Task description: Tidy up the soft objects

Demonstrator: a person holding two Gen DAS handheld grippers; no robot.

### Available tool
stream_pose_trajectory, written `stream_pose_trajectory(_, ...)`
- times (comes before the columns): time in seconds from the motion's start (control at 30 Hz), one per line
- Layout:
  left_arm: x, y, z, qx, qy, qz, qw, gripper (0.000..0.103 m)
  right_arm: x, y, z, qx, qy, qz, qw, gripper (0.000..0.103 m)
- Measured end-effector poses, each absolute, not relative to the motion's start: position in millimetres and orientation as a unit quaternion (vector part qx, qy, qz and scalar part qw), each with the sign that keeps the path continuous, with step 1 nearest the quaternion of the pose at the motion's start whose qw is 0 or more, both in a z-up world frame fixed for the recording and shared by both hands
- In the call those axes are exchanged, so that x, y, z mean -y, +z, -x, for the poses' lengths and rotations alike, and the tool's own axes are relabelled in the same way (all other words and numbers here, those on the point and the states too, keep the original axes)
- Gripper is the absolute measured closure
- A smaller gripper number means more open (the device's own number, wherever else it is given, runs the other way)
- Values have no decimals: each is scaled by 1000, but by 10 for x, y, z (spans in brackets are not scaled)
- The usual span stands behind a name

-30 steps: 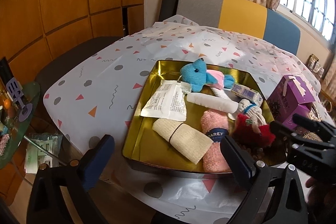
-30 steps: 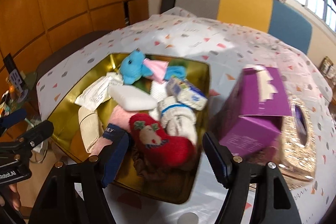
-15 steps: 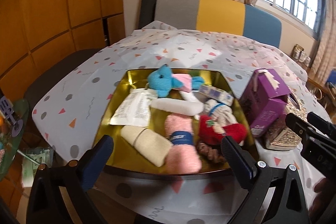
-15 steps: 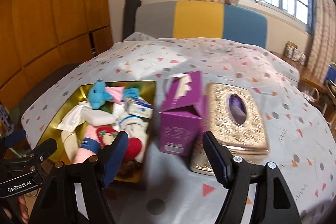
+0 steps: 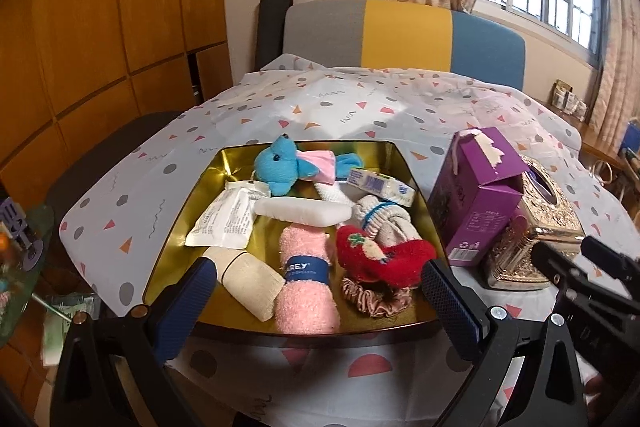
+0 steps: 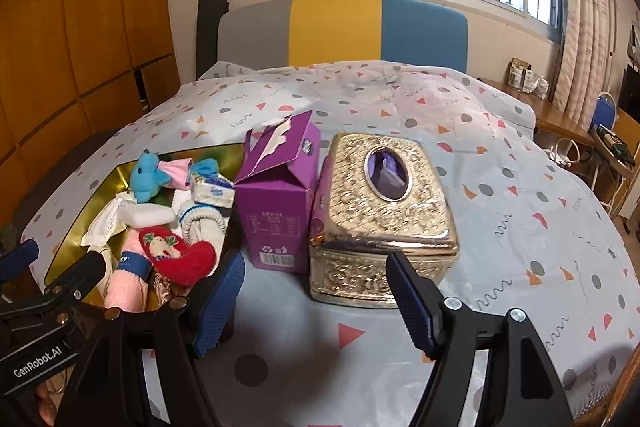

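Note:
A gold tin tray (image 5: 176, 231) (image 6: 80, 211) on the table holds several soft things: a blue plush toy (image 5: 280, 167) (image 6: 146, 179), a pink rolled towel (image 5: 306, 283), a red sock (image 5: 384, 259) (image 6: 180, 255), a beige bandage roll (image 5: 248, 279), a white roll (image 5: 302, 211), a scrunchie (image 5: 372, 297). My left gripper (image 5: 318, 303) is open and empty, hanging over the tray's near edge. My right gripper (image 6: 312, 295) is open and empty, in front of the purple box (image 6: 280, 211) and the gold tissue box (image 6: 384, 219).
The table wears a patterned plastic cloth (image 6: 500, 187). A striped sofa back (image 6: 340, 31) stands behind it. A side table with clutter (image 5: 20, 247) sits at the left. The purple box (image 5: 476, 195) and gold tissue box (image 5: 540, 227) stand right of the tray.
Both grippers have drawn back and risen from the tray. The right view has swung right, from the tray to the purple box and gold tissue box. Both stay open.

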State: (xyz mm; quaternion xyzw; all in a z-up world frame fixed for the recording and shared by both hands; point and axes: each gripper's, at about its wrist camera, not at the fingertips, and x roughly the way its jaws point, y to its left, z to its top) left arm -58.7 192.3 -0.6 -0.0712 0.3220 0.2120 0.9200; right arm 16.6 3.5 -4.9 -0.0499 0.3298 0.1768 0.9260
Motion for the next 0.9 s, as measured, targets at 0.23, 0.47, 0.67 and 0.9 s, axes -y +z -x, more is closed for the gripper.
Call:
stream_pose_trajectory(0.23, -1994, 4, 647, -312, 224, 71, 920, 0, -160, -82, -108, -329, 192, 55, 923, 29)
stream_pose_trajectory(0.47, -2063, -3, 671, -314, 232, 77, 918, 0, -244, -80, -84, -328, 201, 60, 921, 29)
stream_pose_trajectory(0.67, -2072, -19, 672, -317, 231, 78, 917, 0, -286, -89, -69, -328, 204, 63, 920, 29)
stream_pose_trajectory(0.9, -2069, -28, 667, -319, 230, 80, 916, 0, -293, -94, -64, -329, 205, 63, 920, 29)
